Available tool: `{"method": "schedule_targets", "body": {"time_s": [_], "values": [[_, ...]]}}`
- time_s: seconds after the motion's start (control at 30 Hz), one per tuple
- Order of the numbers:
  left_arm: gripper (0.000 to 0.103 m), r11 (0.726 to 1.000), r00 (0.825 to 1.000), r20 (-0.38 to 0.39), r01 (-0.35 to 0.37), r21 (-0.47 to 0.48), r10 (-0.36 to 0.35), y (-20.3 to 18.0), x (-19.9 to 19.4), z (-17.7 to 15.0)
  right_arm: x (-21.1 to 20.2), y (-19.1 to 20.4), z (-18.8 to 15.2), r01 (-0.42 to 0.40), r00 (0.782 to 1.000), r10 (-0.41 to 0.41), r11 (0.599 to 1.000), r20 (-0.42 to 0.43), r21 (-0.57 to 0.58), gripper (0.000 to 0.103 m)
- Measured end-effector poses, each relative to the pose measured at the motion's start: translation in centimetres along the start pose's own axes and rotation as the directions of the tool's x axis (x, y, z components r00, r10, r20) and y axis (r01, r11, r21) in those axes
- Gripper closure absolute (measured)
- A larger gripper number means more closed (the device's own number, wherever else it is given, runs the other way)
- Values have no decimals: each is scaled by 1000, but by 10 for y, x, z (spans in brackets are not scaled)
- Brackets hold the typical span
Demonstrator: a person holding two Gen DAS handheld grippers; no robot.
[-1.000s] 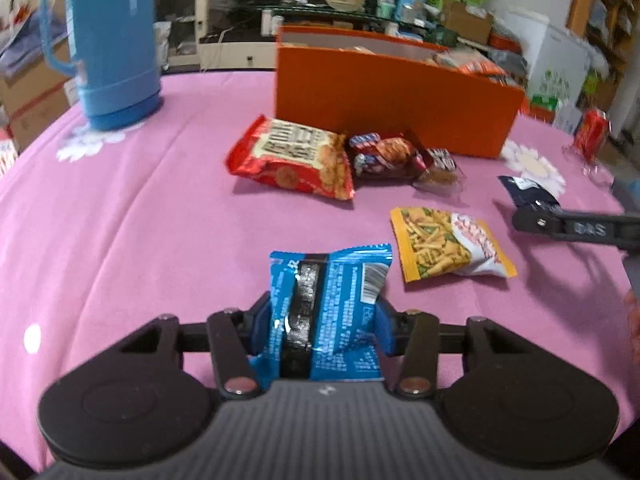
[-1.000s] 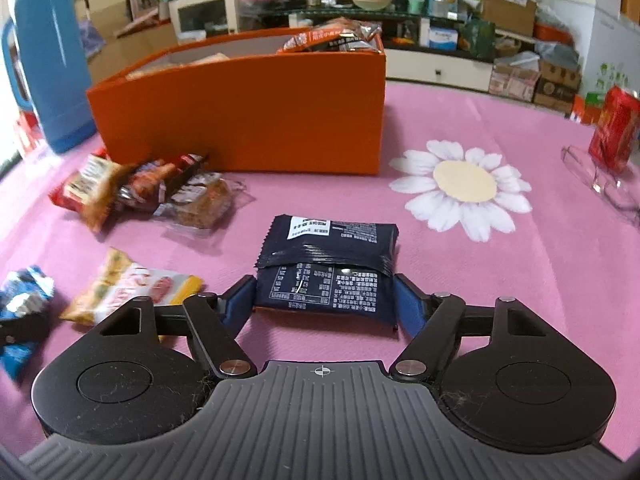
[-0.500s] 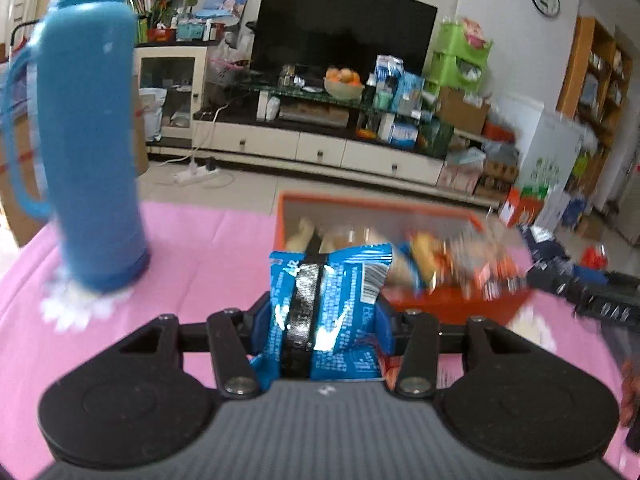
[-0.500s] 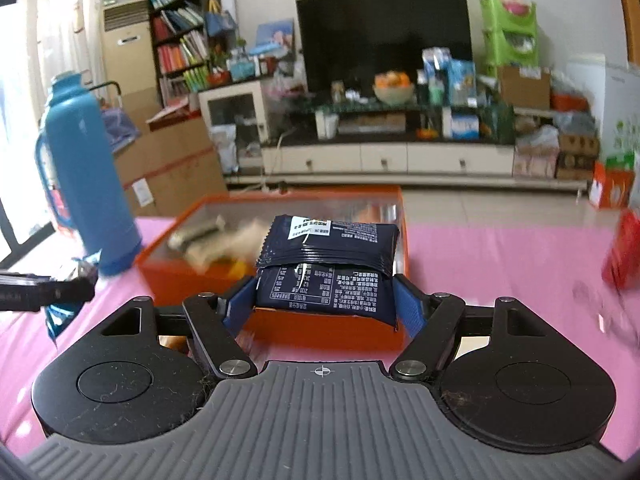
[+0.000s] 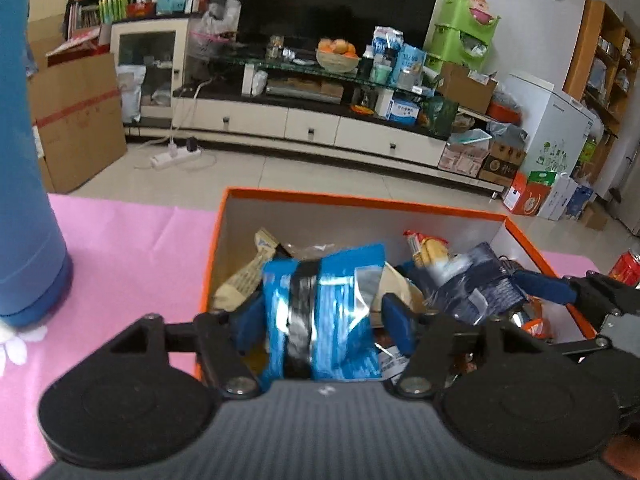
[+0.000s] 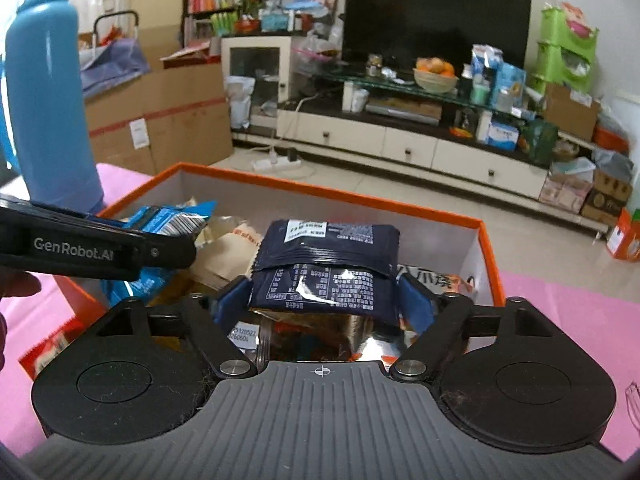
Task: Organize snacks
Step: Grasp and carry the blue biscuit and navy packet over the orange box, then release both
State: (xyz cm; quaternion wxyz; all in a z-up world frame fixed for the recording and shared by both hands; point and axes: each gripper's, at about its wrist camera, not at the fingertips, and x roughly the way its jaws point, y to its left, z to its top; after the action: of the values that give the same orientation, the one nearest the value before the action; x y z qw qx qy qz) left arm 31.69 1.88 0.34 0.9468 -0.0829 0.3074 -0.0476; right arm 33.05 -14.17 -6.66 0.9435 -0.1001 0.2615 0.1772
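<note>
Blue packet (image 5: 320, 312) sits loose between opening jaws.

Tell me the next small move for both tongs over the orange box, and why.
Probably finish opening, then lift clear. Both tongs are opening above the orange box: the blue packet sits between the left tongs, with a gap at the right pad, and the dark navy packet between the right tongs, so both should drop inside.
</note>
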Motion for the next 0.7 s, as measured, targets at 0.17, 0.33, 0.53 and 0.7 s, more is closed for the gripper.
{"method": "schedule_targets", "body": {"time_s": [0.17, 0.33, 0.53, 0.7], "values": [[36, 1000, 998, 68, 8, -1, -8, 2, -44, 6, -13, -1, 0, -34, 999, 34, 999, -1, 27, 23], [28, 1000, 986, 165, 2, 21, -6, 2, -119, -16, -81, -19, -12, -63, 992, 48, 989, 121, 130, 11], [1, 1000, 998, 58, -24, 10, 23, -10, -155, -100, -154, -36, -92, -74, 996, 59, 954, 61, 289, 9], [1, 999, 992, -121, -25, -28, 22, -27, -154, -172, -188, -51, -183, -43, 999, 49, 859, 2, 511, 9]]}}
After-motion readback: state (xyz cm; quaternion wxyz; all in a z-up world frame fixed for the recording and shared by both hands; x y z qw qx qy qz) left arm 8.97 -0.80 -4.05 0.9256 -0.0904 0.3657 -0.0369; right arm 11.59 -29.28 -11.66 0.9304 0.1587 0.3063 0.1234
